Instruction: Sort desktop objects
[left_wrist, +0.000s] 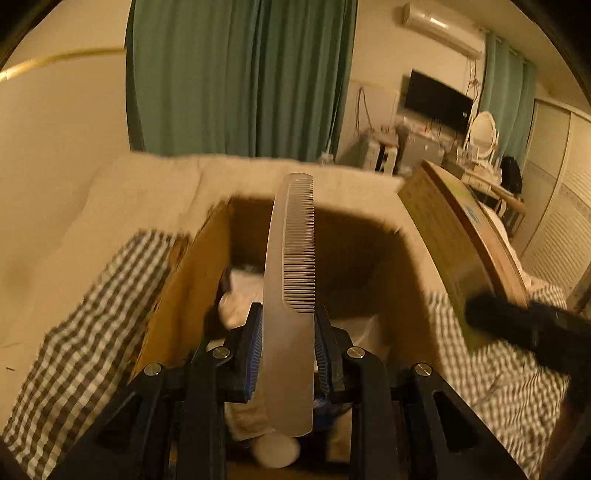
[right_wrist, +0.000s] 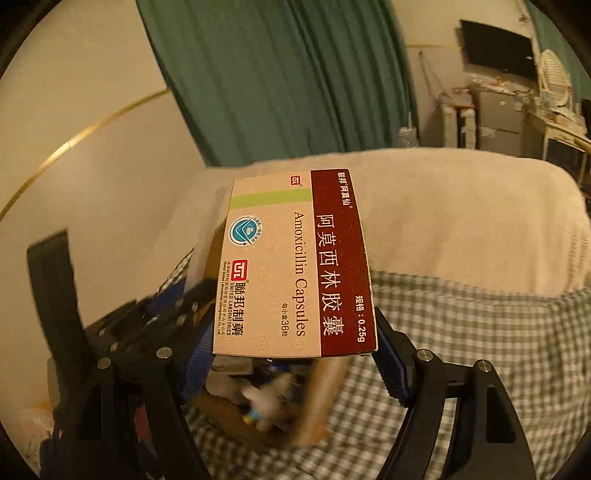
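Observation:
My left gripper (left_wrist: 288, 332) is shut on a pale grey comb (left_wrist: 290, 280), which stands upright between the pads with its teeth to the right. It hangs over an open cardboard box (left_wrist: 192, 280) holding white items. My right gripper (right_wrist: 291, 350) is shut on a medicine box (right_wrist: 295, 266) labelled Amoxicillin Capsules, cream with a dark red band, held flat across the pads. In the left wrist view that medicine box (left_wrist: 458, 243) shows at the right, gripped by a black finger (left_wrist: 517, 325). Below it in the right wrist view lies the cardboard box (right_wrist: 258, 406) with small white objects.
A checked cloth (left_wrist: 74, 332) covers the surface around the box, with a cream blanket (right_wrist: 443, 221) behind it. Green curtains (left_wrist: 240, 74) hang at the back. A desk with a black screen (left_wrist: 436, 99) and a round mirror (left_wrist: 482, 129) stands far right.

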